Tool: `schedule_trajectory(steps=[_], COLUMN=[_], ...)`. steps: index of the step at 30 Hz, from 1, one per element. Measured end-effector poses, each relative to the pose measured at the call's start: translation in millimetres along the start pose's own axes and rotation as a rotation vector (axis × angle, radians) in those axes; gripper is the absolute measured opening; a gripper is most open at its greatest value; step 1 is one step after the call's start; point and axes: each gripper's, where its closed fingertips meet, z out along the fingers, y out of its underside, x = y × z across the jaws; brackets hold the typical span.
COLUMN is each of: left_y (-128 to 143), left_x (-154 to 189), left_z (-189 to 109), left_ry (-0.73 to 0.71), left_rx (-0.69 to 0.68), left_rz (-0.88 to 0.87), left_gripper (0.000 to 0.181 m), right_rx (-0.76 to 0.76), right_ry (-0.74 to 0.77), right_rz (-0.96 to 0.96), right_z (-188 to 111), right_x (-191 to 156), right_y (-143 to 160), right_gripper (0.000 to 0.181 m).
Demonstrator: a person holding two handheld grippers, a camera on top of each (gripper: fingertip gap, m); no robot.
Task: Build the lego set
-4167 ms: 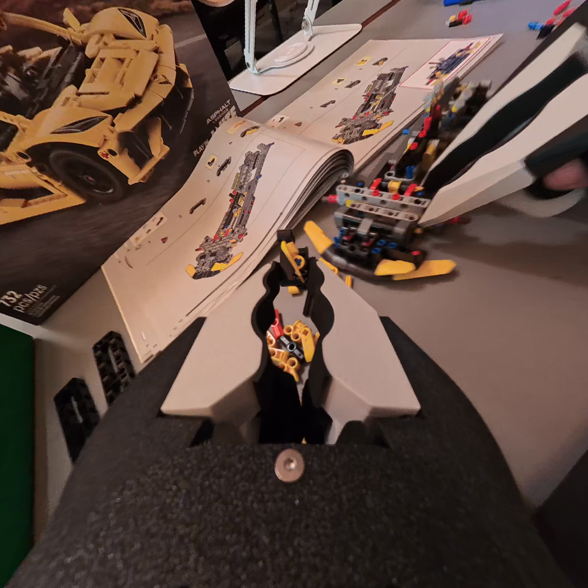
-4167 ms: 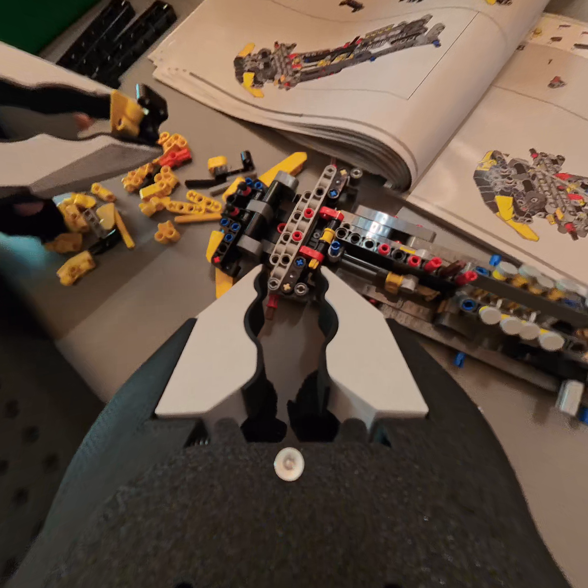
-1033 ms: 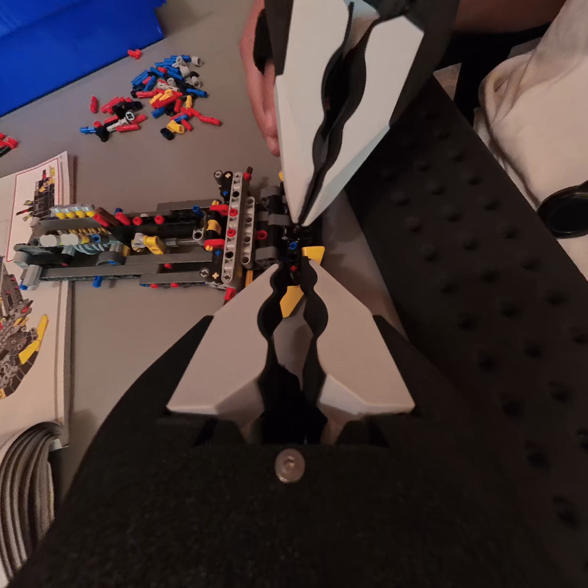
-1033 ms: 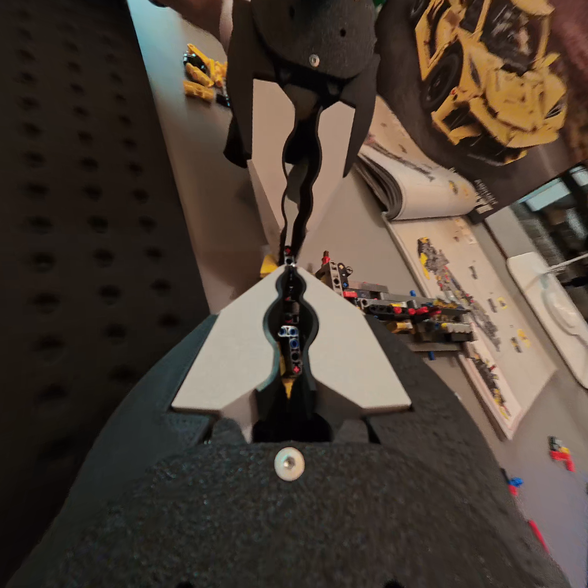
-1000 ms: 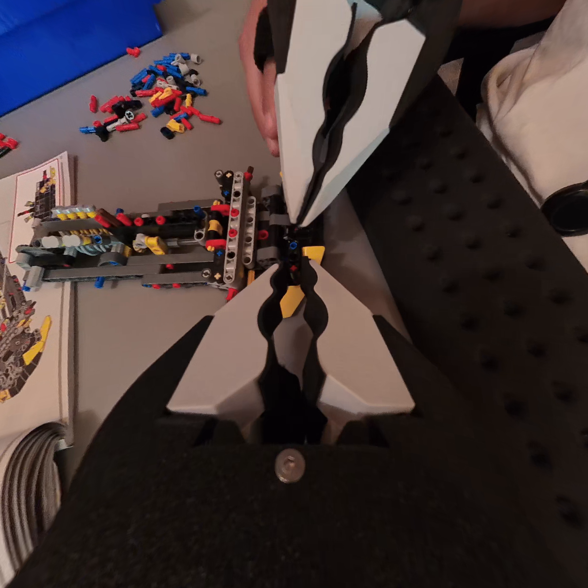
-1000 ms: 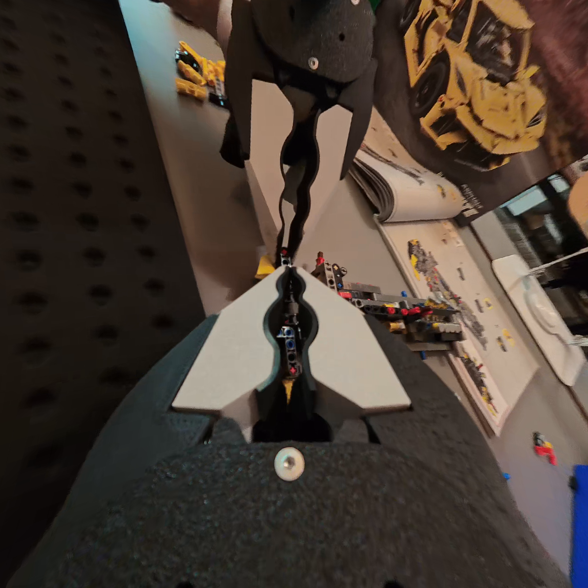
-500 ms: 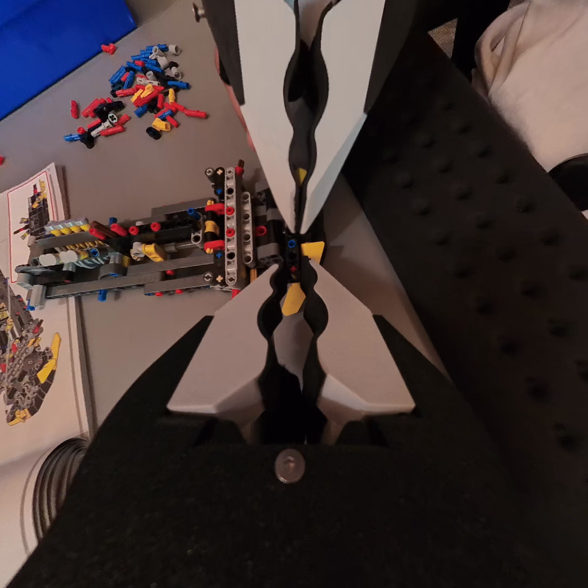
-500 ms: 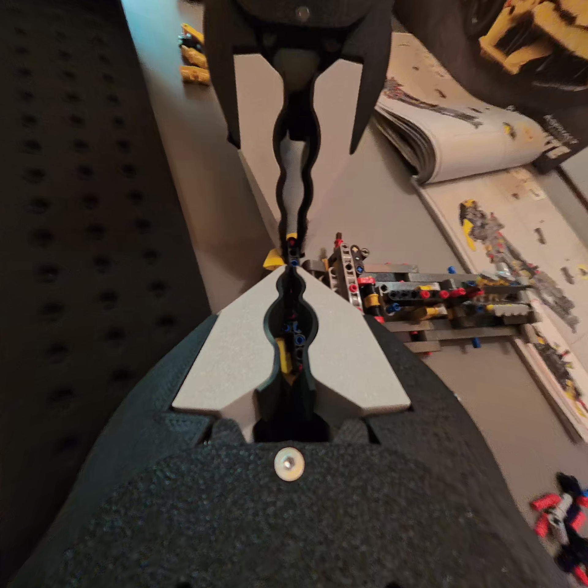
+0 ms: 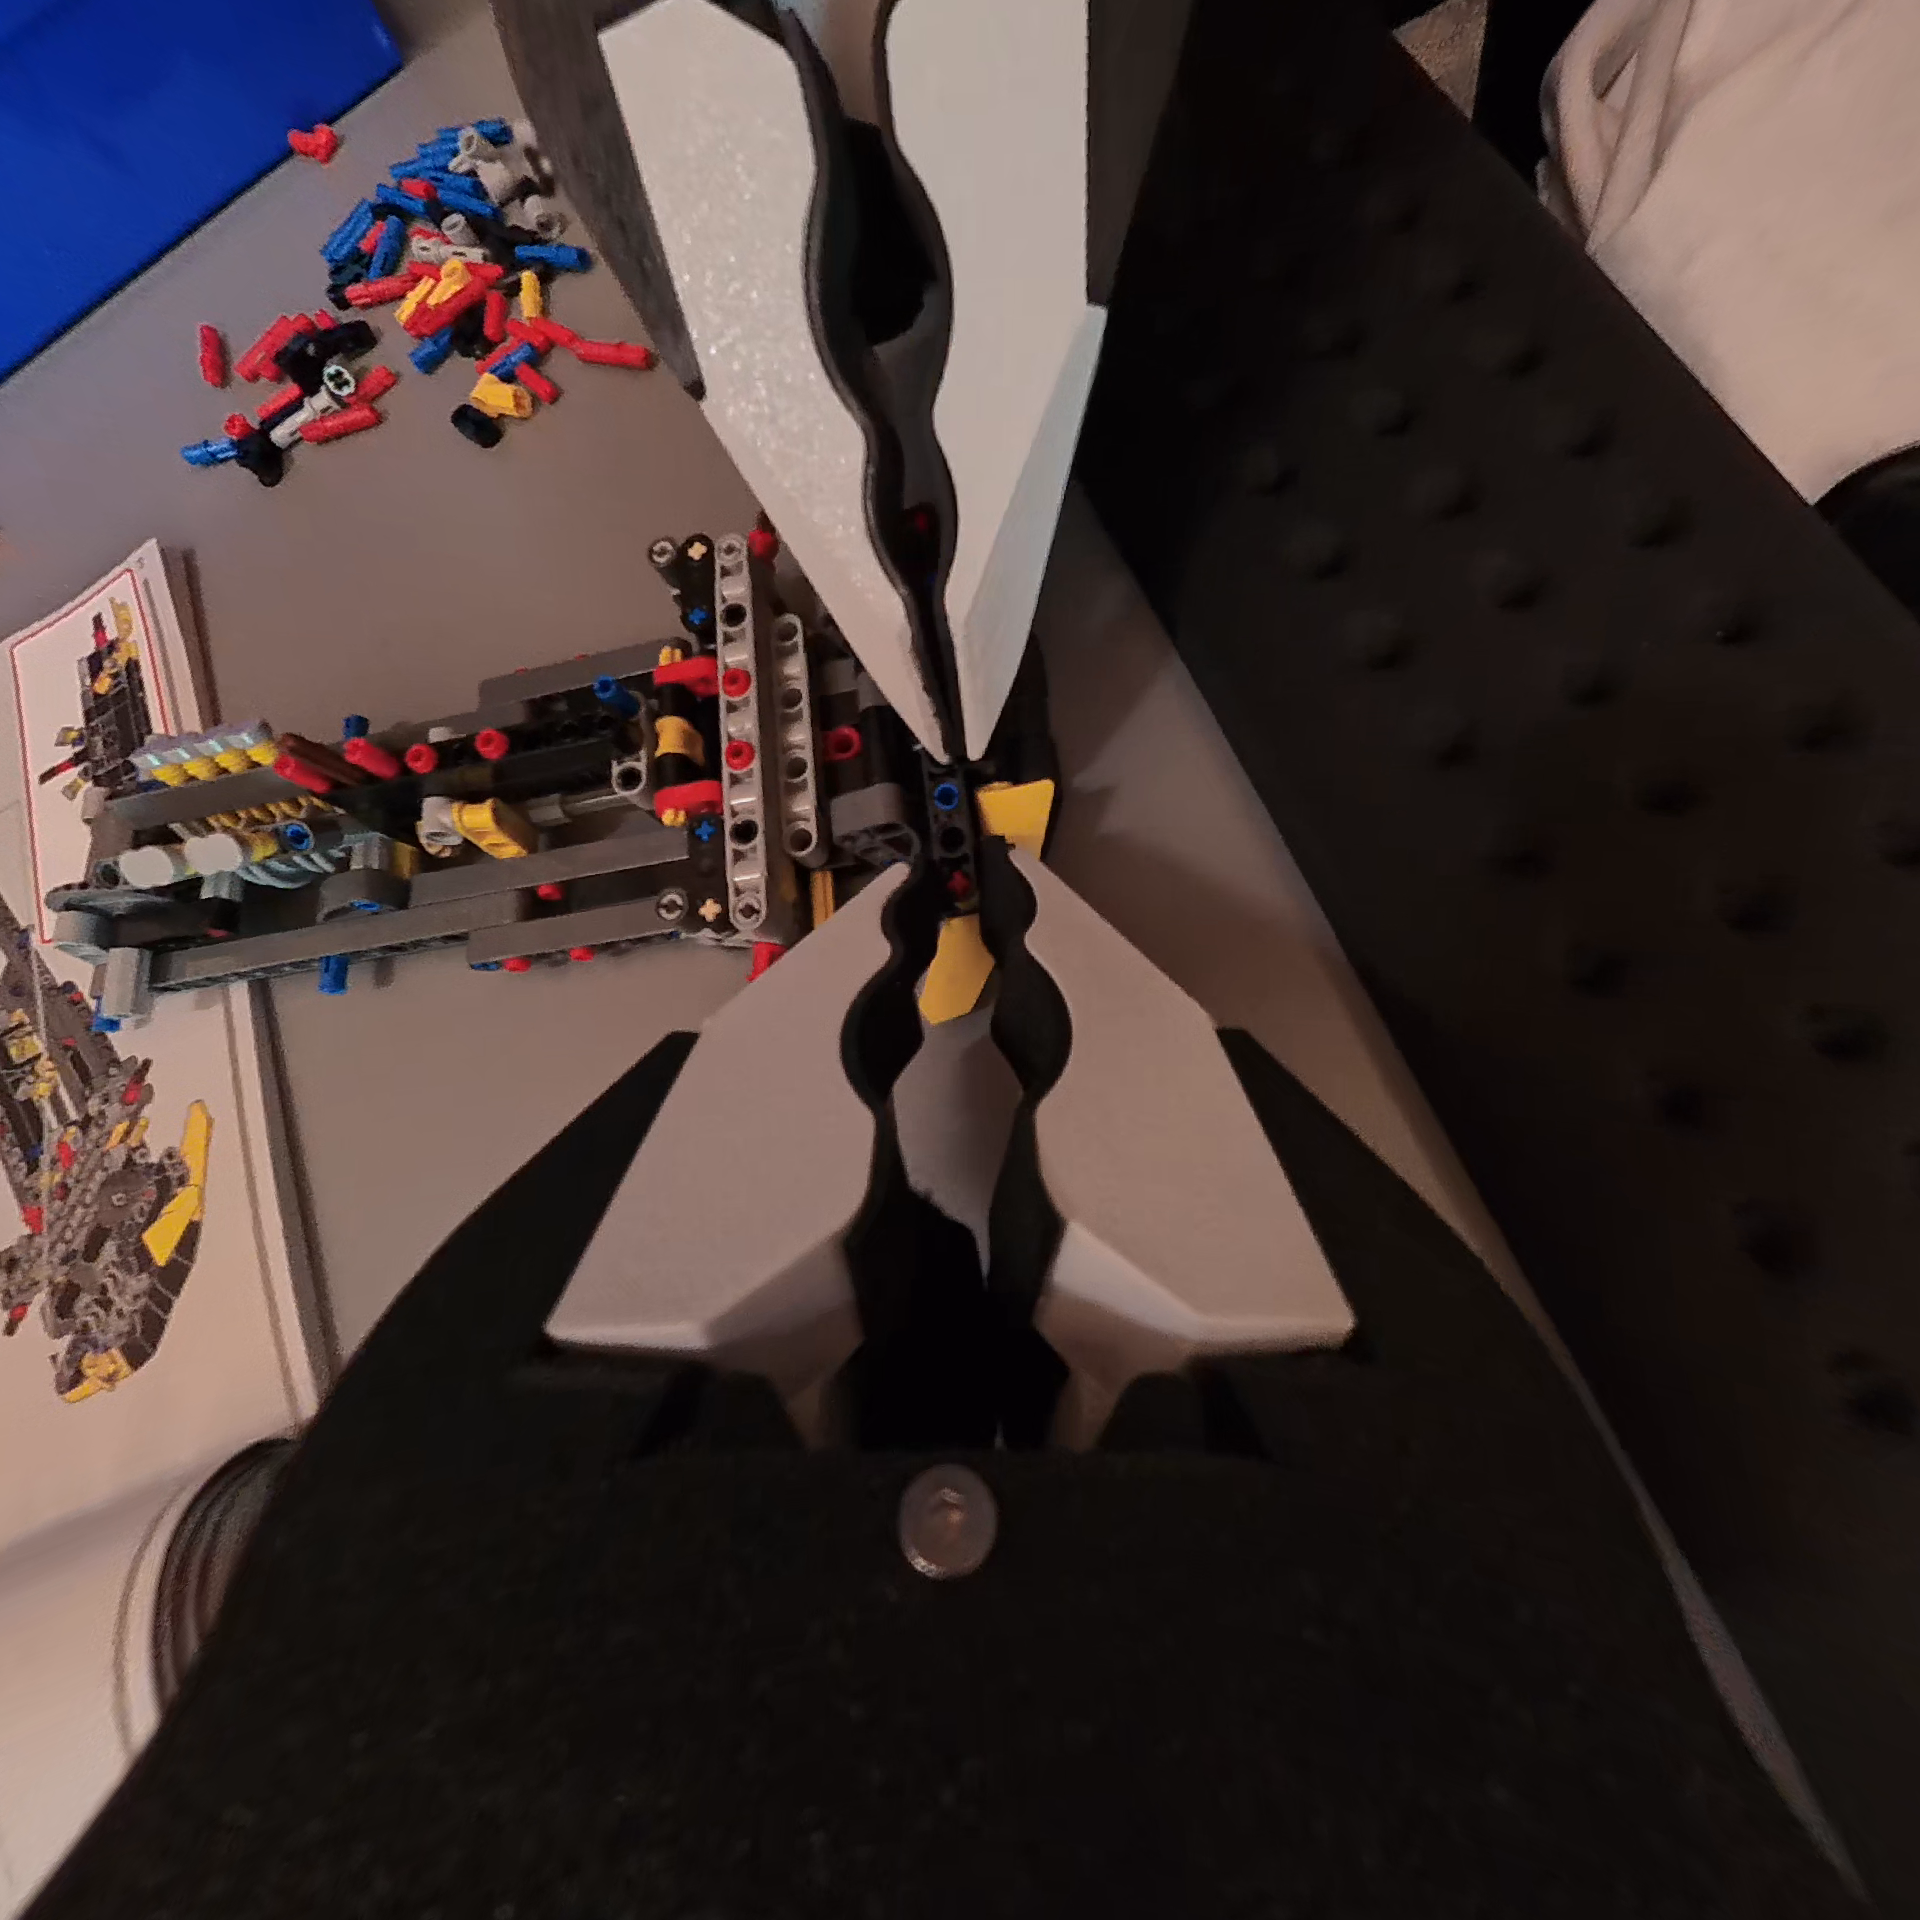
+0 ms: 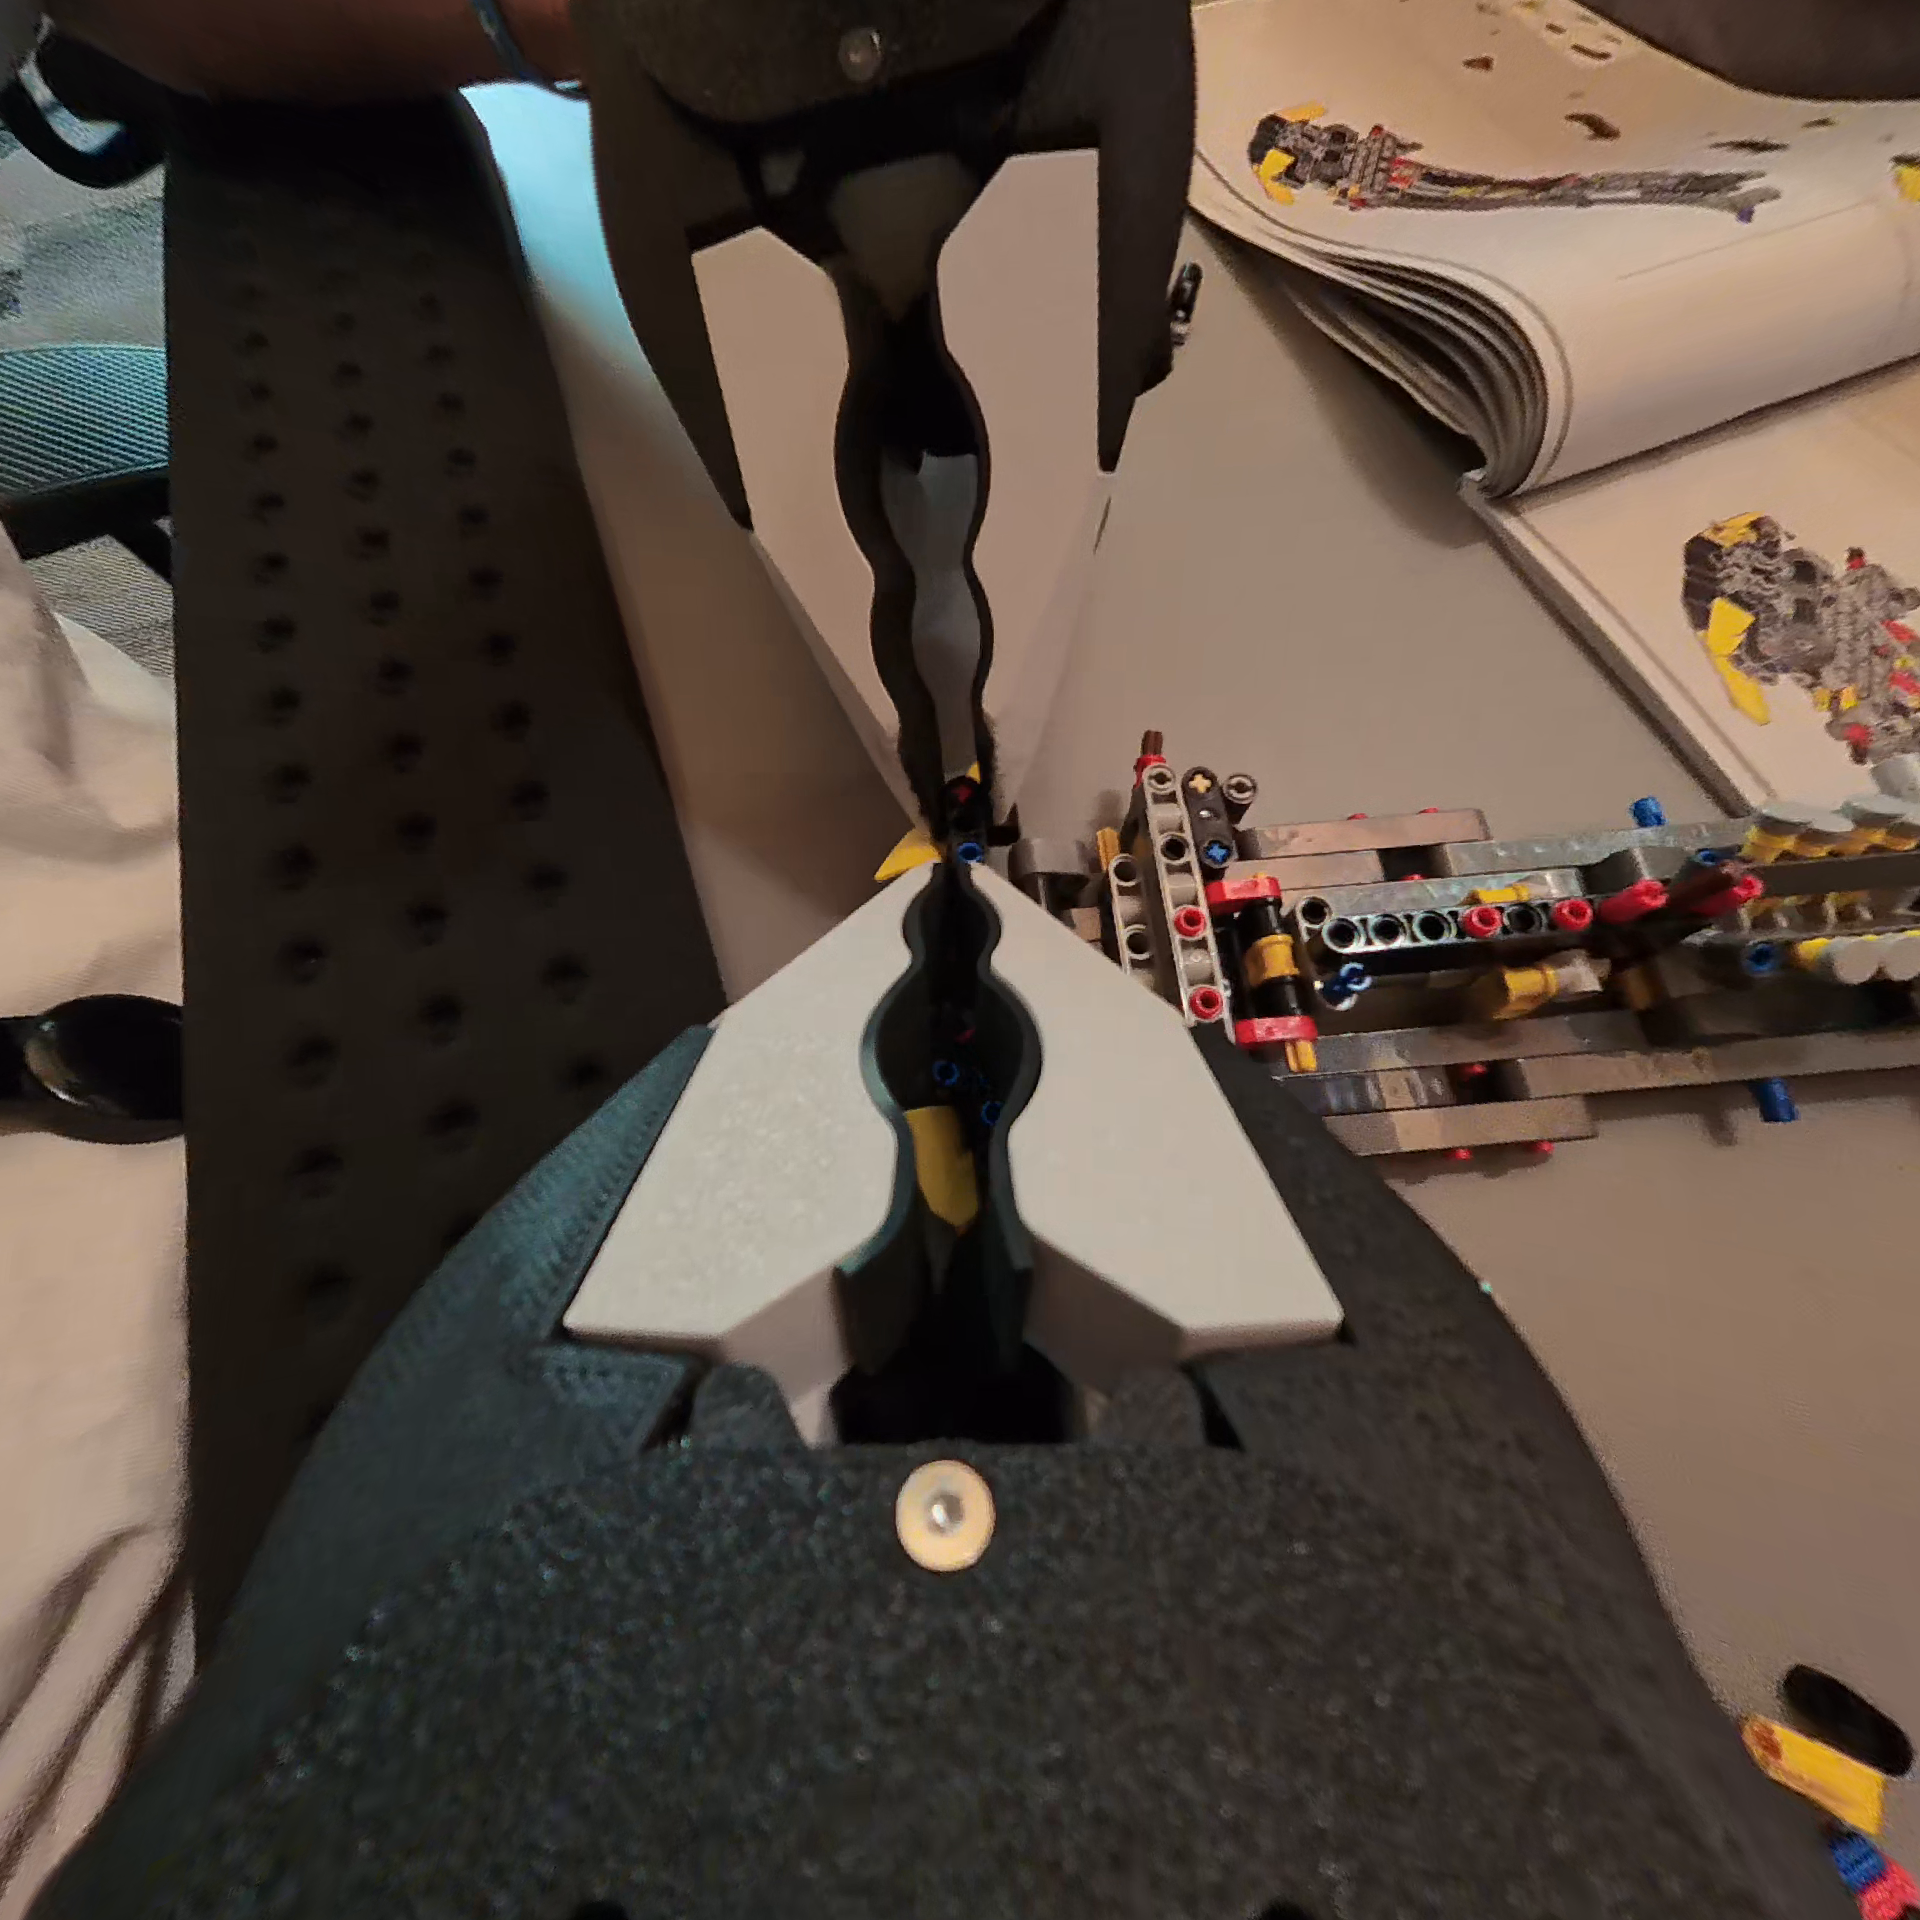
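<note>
Here, left gripper [image 9: 954, 883] pinching model's [image 9: 582, 790] black-and-yellow end | right gripper [image 9: 951, 743] opposite, tip to tip, pinched on same end | model flat on table [image 9: 416, 561] by booklet [image 10: 1558, 343] | loose pins [image 9: 416, 312] beyond

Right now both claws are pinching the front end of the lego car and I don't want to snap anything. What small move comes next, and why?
Probably squeeze the two claws gently toward each other. The left claw holds a black piece with a yellow panel against the chassis nose, and the right claw braces that same end from the opposite side. Whether the pins are fully seated is hidden, so press slowly.
</note>
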Motion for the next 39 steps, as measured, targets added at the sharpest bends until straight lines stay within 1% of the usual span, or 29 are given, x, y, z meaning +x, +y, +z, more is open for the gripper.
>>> schedule_trajectory(steps=[6,11,13,14,15,18,20,23,25,26,29,32,35,37,39], left_y=[0.7,-0.4,0.2,0.2,0.1,0.0,0.0,-0.2,-0.3,-0.2,-0.3,0.8,0.1,0.0,-0.2], left_x=[-0.4,-1.9,-1.7,-1.5,-1.5,-2.2,-2.3,-2.2,-2.1,-1.9,-1.8,-2.7,-3.0,-3.2,-3.3], left_z=[-0.3,-1.9,-1.9,-1.7,-1.7,-1.9,-1.8,-1.8,-1.7,-1.5,-1.6,-1.8,-2.4,-2.2,-1.9], left_ry=[0.037,0.050,0.056,0.060,0.062,0.063,0.063,0.064,0.067,0.069,0.072,0.070,0.070,0.066,0.066], left_rx=[-0.076,-0.091,-0.097,-0.096,-0.097,-0.108,-0.117,-0.124,-0.128,-0.131,-0.139,-0.148,-0.144,-0.143,-0.143], left_rz=[0.067,0.080,0.076,0.071,0.068,0.072,0.073,0.074,0.075,0.074,0.072,0.067,0.056,0.058,0.057], left_gripper=[0.006,0.006,0.006,0.006,0.006,0.006,0.006,0.006,0.006,0.006,0.006,0.006,0.006,0.006,0.006], right_rx=[0.005,0.030,0.060,0.047,0.017,-0.072,-0.082,-0.144,-0.183,-0.187,-0.207,-0.213,-0.193,-0.163,-0.154], right_ry=[-0.022,-0.018,0.009,0.021,0.047,0.157,0.214,0.283,0.302,0.317,0.388,0.461,0.499,0.498,0.495], right_rz=[0.030,0.020,0.025,0.012,-0.023,-0.181,-0.256,-0.324,-0.358,-0.379,-0.470,-0.560,-0.563,-0.514,-0.505], right_z=[0.0,-3.4,-10.9,-13.0,-13.2,-8.9,-7.7,-4.2,-1.3,-0.4,1.3,2.4,2.1,2.0,1.6], right_x=[0.0,-0.2,0.9,-0.6,-2.2,-7.3,-10.4,-6.7,-4.9,-3.9,0.6,3.3,4.1,4.3,4.1], right_y=[0.2,-3.8,-11.9,-12.6,-10.4,-2.7,-5.3,0.0,4.7,4.1,3.7,3.6,4.0,4.3,4.5], right_gripper=[0.000,0.000,0.022,0.029,0.031,0.024,0.018,0.022,0.024,0.023,0.011,0.011,0.012,0.012,0.012])
